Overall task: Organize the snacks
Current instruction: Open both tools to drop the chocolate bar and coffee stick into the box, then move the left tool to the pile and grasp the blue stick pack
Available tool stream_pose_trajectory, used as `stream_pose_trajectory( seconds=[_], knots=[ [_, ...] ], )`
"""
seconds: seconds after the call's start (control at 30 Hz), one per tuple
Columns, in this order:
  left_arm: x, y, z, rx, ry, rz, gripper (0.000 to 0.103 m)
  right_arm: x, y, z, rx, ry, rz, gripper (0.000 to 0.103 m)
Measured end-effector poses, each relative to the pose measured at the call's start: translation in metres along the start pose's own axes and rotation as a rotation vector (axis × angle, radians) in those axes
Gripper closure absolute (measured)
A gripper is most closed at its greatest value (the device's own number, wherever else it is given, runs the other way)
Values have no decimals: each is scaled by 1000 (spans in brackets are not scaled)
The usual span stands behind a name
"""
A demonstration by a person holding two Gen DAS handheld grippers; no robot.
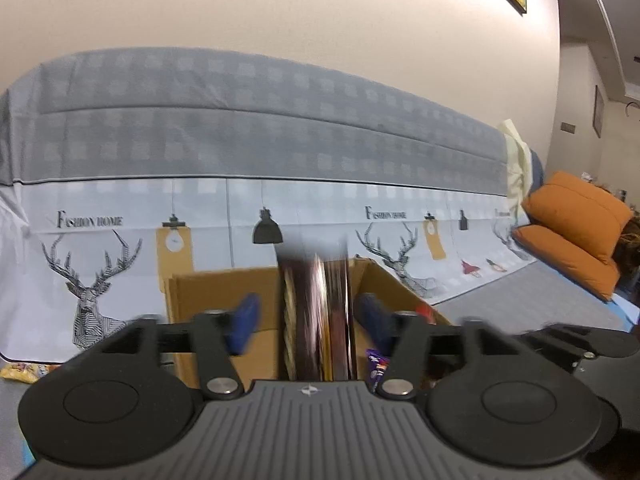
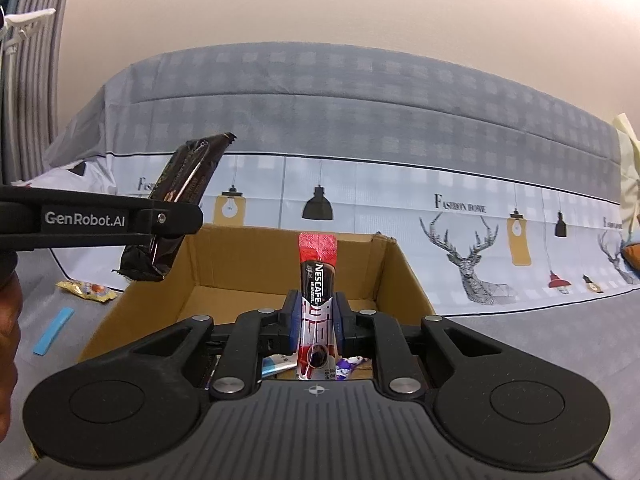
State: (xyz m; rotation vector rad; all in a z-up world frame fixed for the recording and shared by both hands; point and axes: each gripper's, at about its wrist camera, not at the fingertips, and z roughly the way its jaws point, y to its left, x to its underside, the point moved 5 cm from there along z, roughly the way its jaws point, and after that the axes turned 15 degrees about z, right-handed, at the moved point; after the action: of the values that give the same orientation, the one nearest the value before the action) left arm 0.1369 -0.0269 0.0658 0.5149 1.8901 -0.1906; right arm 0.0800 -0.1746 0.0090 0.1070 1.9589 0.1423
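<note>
A brown cardboard box (image 2: 400,280) stands open on the grey covered seat in front of both grippers. My right gripper (image 2: 317,320) is over the box, and an upright red and black Nescafe stick (image 2: 318,276) stands between its blue pads. The pads sit close beside the stick's edges without squeezing it. My left gripper (image 1: 308,320) is open wide over the same box (image 1: 192,300). A dark brown snack packet (image 1: 316,312), smeared by blur, is between its fingers and clear of the left pad. In the right wrist view that packet (image 2: 188,184) shows at the left gripper's fingers (image 2: 100,220).
Several wrappers lie in the box, one of them purple (image 2: 346,364). A yellow snack (image 2: 86,290) and a blue strip (image 2: 54,330) lie on the seat left of the box. Orange cushions (image 1: 572,240) are stacked at the right. A person's hand (image 2: 8,320) shows at the left edge.
</note>
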Motion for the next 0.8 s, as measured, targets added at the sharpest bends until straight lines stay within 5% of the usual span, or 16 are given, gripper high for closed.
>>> stream_pose_trajectory(
  seconds=[0.03, 0.07, 0.27, 0.37, 0.47, 0.6, 0.7, 0.8],
  knots=[
    [0, 0, -1, -4, -1, 2, 33, 1, 0, 1, 15, 2, 2, 39],
    [0, 1, -1, -4, 0, -1, 33, 1, 0, 1, 22, 0, 7, 35],
    [1, 15, -6, -40, 16, -14, 39, 1, 3, 5, 14, 19, 56, 35],
    [4, 26, -9, -63, 42, -20, 52, 2, 10, 7, 3, 29, 76, 35],
    [8, 42, -13, -73, 72, -38, 84, 5, 22, 10, -10, 42, 88, 35],
    [17, 68, -21, -115, 110, -56, 93, 7, 41, 9, -46, 36, 101, 35],
    [28, 100, -25, -182, 176, -96, 93, 5, 58, 6, -85, 13, 97, 41],
    [49, 143, -27, -255, 285, -190, 92, 5, 76, 4, -129, -8, 88, 69]
  ],
)
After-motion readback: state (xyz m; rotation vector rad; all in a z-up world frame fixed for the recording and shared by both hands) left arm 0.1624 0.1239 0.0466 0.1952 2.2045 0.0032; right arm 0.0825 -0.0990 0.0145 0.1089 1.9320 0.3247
